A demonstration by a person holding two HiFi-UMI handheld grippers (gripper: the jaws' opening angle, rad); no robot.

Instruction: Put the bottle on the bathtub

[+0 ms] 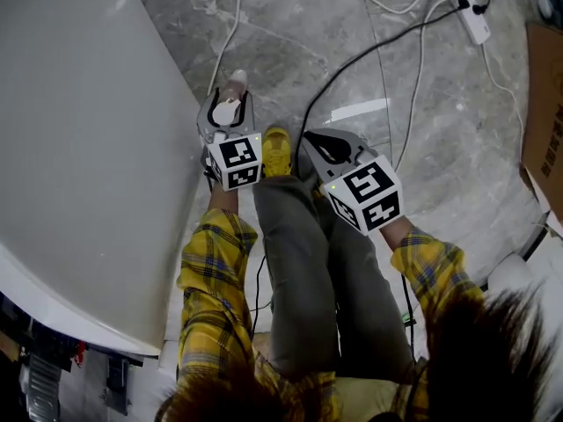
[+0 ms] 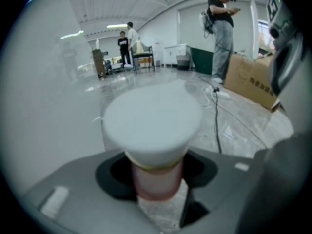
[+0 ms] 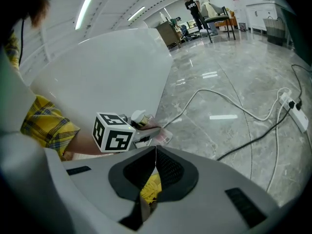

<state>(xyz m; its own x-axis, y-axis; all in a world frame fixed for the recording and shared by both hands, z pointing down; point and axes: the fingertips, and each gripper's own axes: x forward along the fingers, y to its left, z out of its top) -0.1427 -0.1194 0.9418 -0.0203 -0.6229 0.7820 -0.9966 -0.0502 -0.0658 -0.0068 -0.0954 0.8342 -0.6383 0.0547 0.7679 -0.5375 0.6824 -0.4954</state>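
Note:
A small bottle (image 1: 235,81) with a white cap and a pinkish body is held in my left gripper (image 1: 231,100), just right of the white bathtub (image 1: 88,148) wall and over the grey floor. In the left gripper view the white cap (image 2: 153,121) fills the middle, and the left gripper (image 2: 156,173) is shut on the bottle's neck. My right gripper (image 1: 315,141) hangs to the right over my legs; its jaws meet with nothing between them. In the right gripper view the right gripper (image 3: 155,165) points toward the bottle (image 3: 139,117) and the bathtub (image 3: 107,72).
White and black cables run across the marble floor to a power strip (image 1: 466,7) at the far right. A cardboard box (image 1: 545,104) stands at the right edge. My yellow shoe (image 1: 275,150) sits between the grippers. People stand far off in the hall.

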